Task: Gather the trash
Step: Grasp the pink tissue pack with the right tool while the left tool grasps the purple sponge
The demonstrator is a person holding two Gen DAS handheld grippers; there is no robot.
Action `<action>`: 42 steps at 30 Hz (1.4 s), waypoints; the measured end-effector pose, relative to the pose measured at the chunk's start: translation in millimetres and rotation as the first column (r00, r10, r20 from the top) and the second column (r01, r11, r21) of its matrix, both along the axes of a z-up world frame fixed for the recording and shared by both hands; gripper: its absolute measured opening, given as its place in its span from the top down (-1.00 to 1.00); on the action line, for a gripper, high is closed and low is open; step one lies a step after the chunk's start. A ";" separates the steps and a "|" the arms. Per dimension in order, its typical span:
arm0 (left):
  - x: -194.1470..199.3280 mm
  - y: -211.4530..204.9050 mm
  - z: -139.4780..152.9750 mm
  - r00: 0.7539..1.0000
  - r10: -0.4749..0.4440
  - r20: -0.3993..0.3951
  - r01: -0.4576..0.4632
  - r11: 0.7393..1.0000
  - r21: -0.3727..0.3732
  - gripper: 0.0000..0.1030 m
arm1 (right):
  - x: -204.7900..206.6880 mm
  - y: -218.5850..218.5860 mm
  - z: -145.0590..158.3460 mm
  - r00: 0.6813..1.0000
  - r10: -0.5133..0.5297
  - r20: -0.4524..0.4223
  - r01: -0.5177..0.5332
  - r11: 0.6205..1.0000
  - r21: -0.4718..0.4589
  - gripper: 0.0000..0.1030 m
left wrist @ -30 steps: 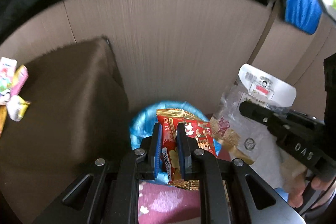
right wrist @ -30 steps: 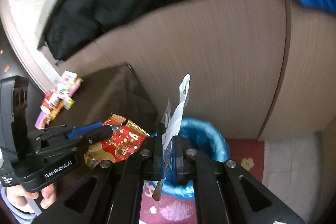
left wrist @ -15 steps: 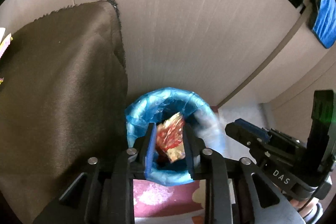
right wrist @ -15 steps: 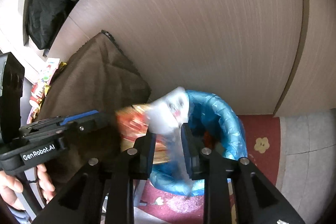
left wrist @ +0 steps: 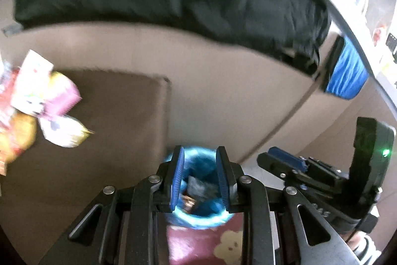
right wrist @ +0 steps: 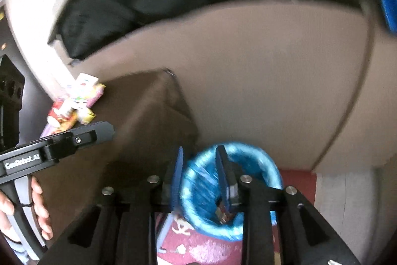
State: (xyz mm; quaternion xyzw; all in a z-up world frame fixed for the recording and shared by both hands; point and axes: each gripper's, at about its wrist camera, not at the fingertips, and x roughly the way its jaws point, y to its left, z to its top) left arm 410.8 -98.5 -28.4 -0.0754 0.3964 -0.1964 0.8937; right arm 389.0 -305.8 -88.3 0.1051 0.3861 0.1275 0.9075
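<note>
Jaws on both our left gripper (left wrist: 199, 175) and right gripper (right wrist: 199, 178) stand spread and empty above the blue-lined bin (right wrist: 258, 165), which holds wrappers; more wrappers (left wrist: 42, 106) remain on the brown-covered worktop (left wrist: 111, 140).

You see a crinkly, glossy blue plastic bin liner (left wrist: 198, 217), shiny printed foil wrappers (left wrist: 44, 111) on a matt brown cloth cover (left wrist: 111, 140), a smooth matt wood-grain panel (right wrist: 260, 96), and your matt black plastic grippers with blue ribbed pads (left wrist: 178, 178).
</note>
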 end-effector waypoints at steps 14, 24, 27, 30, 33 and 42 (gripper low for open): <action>-30.4 261.7 -3.0 0.924 0.381 0.044 -0.383 0.922 0.053 0.41 | 48.2 204.1 53.2 0.931 0.360 0.059 -0.353 0.931 -0.095 0.30; -25.6 361.7 -27.6 0.861 0.507 0.038 -0.507 0.862 0.005 0.41 | 131.1 309.9 41.5 0.913 0.407 0.034 -0.408 0.912 0.027 0.30; -25.9 374.2 -35.1 0.859 0.511 0.029 -0.511 0.860 -0.002 0.41 | 154.8 334.2 33.6 0.932 0.362 -0.004 -0.361 0.931 0.053 0.30; -27.3 382.4 -41.3 0.849 0.528 0.022 -0.529 0.848 0.025 0.41 | 181.3 347.6 9.3 0.950 0.295 -0.099 -0.293 0.956 0.036 0.30; -27.1 397.4 -48.5 0.833 0.554 0.005 -0.553 0.831 0.054 0.41 | 189.2 346.0 -6.7 0.948 0.295 -0.117 -0.287 0.954 0.085 0.30; -17.1 410.6 -72.2 0.840 0.524 -0.141 -0.540 0.830 -0.137 0.41 | 154.6 343.7 25.9 0.933 0.360 -0.009 -0.360 0.932 -0.035 0.68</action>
